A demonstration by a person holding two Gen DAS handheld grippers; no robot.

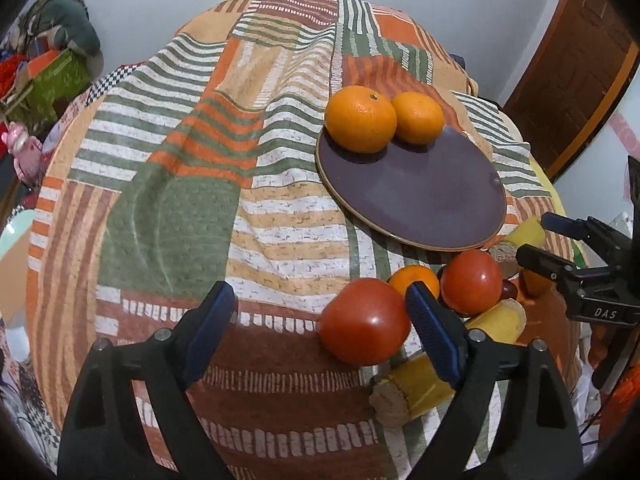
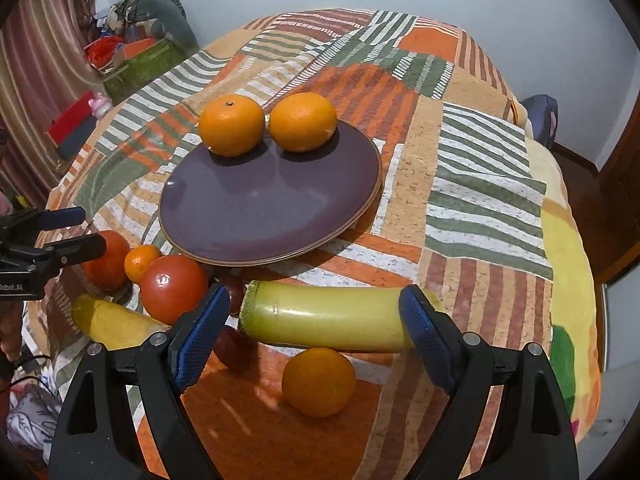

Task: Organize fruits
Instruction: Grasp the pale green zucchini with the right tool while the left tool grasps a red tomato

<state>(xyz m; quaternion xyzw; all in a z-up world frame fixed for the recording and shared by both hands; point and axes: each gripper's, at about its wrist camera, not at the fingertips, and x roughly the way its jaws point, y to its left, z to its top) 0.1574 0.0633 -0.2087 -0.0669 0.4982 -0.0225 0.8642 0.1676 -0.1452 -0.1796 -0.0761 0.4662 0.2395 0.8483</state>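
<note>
A purple plate (image 1: 420, 188) (image 2: 256, 208) on the patterned cloth holds two oranges (image 1: 360, 118) (image 2: 231, 125) at its far rim. In front of it lies a pile of fruit: two red tomatoes (image 1: 365, 326) (image 2: 173, 289), a small orange (image 1: 414, 278) (image 2: 141, 262), yellow-green cane pieces (image 1: 416, 388) (image 2: 332, 318), dark plums (image 2: 234, 290) and a loose orange (image 2: 319, 382). My left gripper (image 1: 320, 328) is open, its right finger beside the near tomato. My right gripper (image 2: 314, 330) is open, over the long cane piece and the loose orange.
The table is round and its cloth (image 1: 180, 200) hangs over the edges. A box of clutter (image 2: 136, 64) stands at the back left. A wooden door (image 1: 568, 64) is at the right. The right gripper also shows in the left wrist view (image 1: 556, 248).
</note>
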